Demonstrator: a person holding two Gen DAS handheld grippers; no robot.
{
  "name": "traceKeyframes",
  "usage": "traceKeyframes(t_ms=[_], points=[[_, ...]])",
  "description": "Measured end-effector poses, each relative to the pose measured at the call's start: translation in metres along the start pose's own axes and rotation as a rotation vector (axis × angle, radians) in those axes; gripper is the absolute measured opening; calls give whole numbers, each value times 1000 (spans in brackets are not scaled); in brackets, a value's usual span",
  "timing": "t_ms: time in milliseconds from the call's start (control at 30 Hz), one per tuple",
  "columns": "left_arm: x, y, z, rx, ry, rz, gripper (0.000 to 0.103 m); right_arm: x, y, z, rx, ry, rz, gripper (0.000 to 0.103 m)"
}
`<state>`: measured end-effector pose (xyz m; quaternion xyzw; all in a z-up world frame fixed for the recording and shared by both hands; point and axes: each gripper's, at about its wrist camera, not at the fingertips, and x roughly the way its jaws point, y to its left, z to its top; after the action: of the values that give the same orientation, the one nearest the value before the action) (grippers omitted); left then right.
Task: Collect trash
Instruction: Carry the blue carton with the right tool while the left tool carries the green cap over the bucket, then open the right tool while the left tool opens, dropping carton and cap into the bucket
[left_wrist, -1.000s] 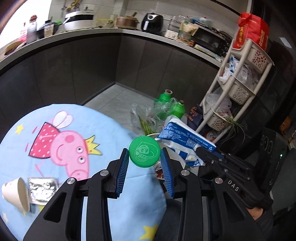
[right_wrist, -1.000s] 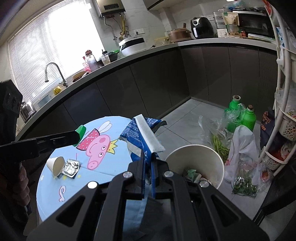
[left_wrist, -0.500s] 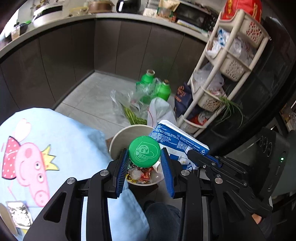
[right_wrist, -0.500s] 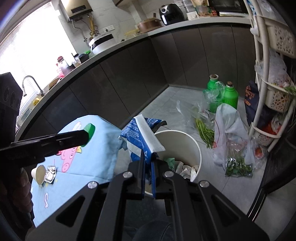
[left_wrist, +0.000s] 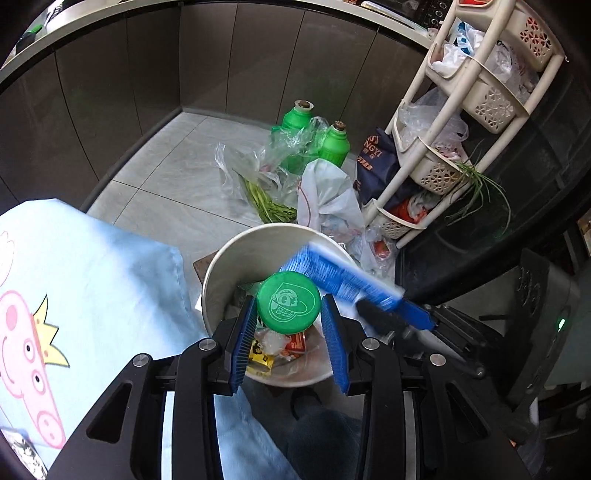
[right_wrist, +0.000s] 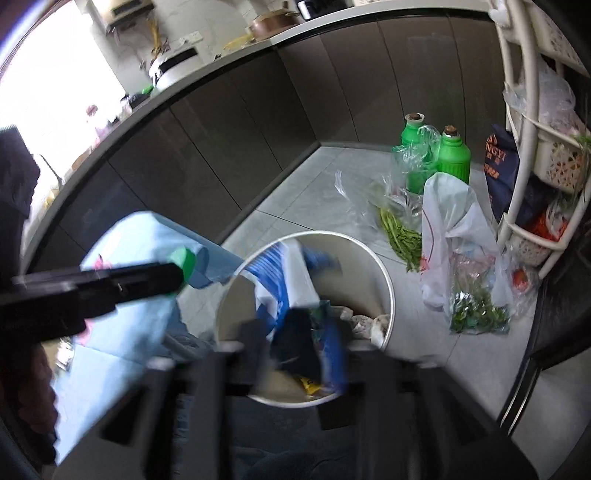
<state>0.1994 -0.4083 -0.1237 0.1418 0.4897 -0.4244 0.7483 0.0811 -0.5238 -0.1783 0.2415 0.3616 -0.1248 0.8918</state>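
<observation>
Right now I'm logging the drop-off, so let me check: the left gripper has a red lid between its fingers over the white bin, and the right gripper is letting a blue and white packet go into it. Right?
One detail is off: the lid is green, not red, as the left wrist view shows. The rest stands: it sits between the left gripper fingers over the white bin, and the right gripper is opening with the blue and white packet at the bin's mouth.

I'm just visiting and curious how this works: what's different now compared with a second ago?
Both grippers swung from over the cartoon tablecloth to above the white bin. The right gripper, clamped on the blue-and-white packet before, is opening, and the packet is tipping into the bin. The left gripper is opening too; the green lid sits between its pads, gaps showing. The green bottles and bags on the floor stayed put.
</observation>
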Motion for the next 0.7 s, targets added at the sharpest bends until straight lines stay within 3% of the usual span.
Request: traceKeyframes(t_ms=[33,133,167,500,700], points=[[0,1,0,-2,-7,3,65,2,1,-1,-23,-5,-6,70],[-9,3,2,-20,-80,17,94,1,8,-9,-103,-19,1,95],[-11,4,3,-25,-95,20,95,0,9,-11,-118,-21,8,100],[-33,6,6,-75,-131,28,94,-19,15,-9,-124,-19,38,99],[-73,6,-2,-101,-183,50,94,-48,33,0,-142,-60,58,99]])
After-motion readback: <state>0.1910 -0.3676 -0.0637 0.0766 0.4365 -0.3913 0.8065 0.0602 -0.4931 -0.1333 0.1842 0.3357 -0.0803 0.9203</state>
